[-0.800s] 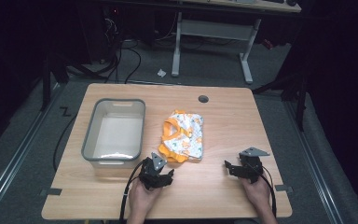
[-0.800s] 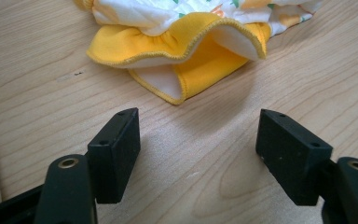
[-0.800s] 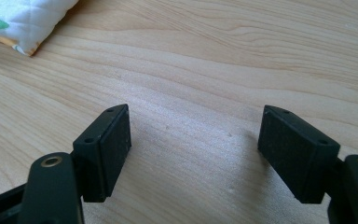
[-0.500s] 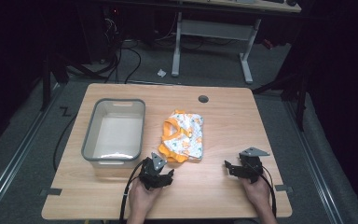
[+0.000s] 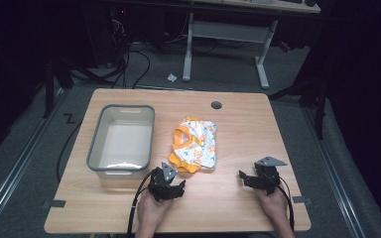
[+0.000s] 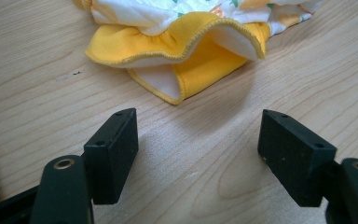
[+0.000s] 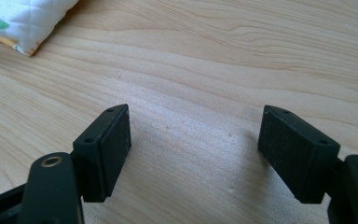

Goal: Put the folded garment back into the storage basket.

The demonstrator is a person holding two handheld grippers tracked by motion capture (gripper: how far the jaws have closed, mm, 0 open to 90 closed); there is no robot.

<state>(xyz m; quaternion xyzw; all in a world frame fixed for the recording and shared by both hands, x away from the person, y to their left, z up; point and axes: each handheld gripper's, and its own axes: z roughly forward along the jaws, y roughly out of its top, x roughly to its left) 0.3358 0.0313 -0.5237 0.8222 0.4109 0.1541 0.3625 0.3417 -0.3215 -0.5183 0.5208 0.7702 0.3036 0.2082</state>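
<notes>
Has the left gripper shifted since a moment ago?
No. The left gripper sits at the same spot just below the grey plastic tub and beside the yellow-trimmed cloth, jaws open.

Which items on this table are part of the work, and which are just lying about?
In the work:
- yellow and white cloth, just ahead of the open left gripper
- grey tub

Lying about:
- paper scrap on the floor
- cables

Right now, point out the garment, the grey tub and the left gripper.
garment (image 5: 196,145): high view, middle of the printed cloth.
grey tub (image 5: 94,148): high view, left rim.
left gripper (image 5: 178,186): high view, between its open jaws.
</notes>
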